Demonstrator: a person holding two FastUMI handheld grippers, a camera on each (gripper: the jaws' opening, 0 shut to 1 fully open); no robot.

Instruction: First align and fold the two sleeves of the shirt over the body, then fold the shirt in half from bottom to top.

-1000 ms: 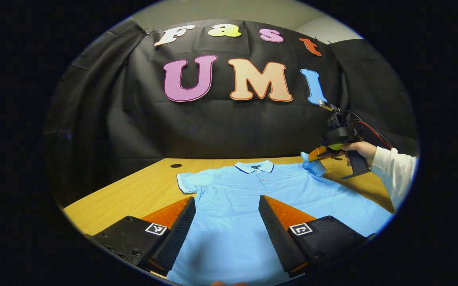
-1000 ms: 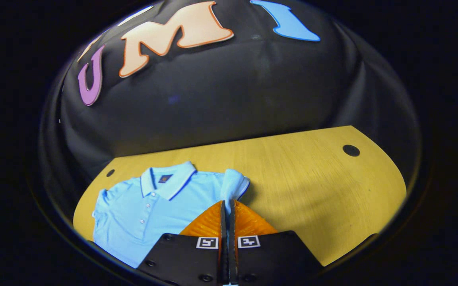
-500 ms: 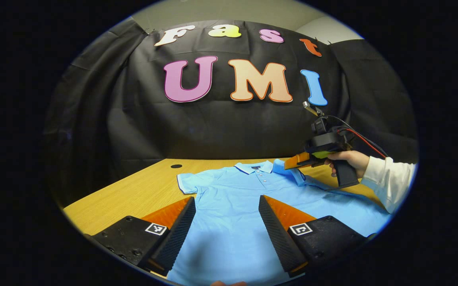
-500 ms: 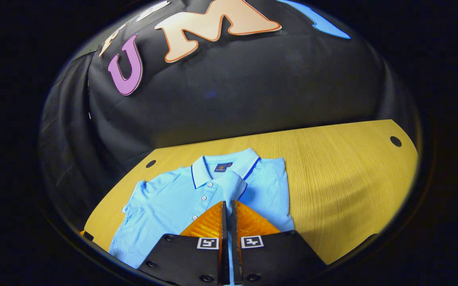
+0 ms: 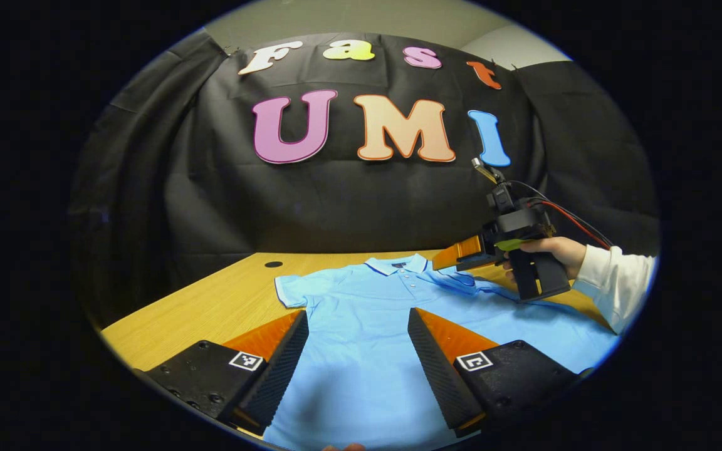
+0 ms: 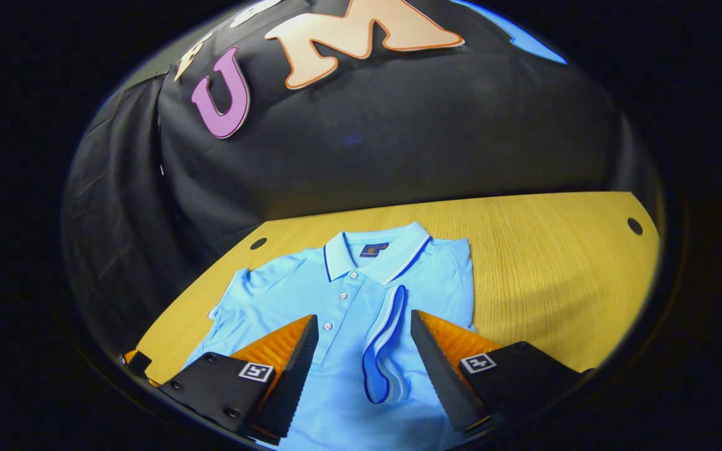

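Note:
A light blue polo shirt (image 5: pixel 361 307) lies face up on the wooden table (image 5: pixel 210 307), collar toward the wall. One sleeve (image 6: pixel 386 338) is folded onto the body and lies loose between the fingers of my right gripper (image 6: pixel 364 317), which is open just above it. The other sleeve (image 6: pixel 239 291) is still spread flat to the side. My left gripper (image 5: pixel 356 316) is open over the lower body of the shirt, holding nothing. In the left gripper view the right gripper (image 5: pixel 455 255) hovers by the collar, held by a hand (image 5: pixel 555 250) in a white sleeve.
Bare table (image 6: pixel 555 263) stretches beside the folded side of the shirt. Small round holes (image 6: pixel 634 225) (image 5: pixel 273 264) sit near the table's back corners. The black cloth wall stands right behind the table.
The right gripper carried the sleeve from the shirt's side over onto the body, then opened and let it go. The left gripper has hardly moved.

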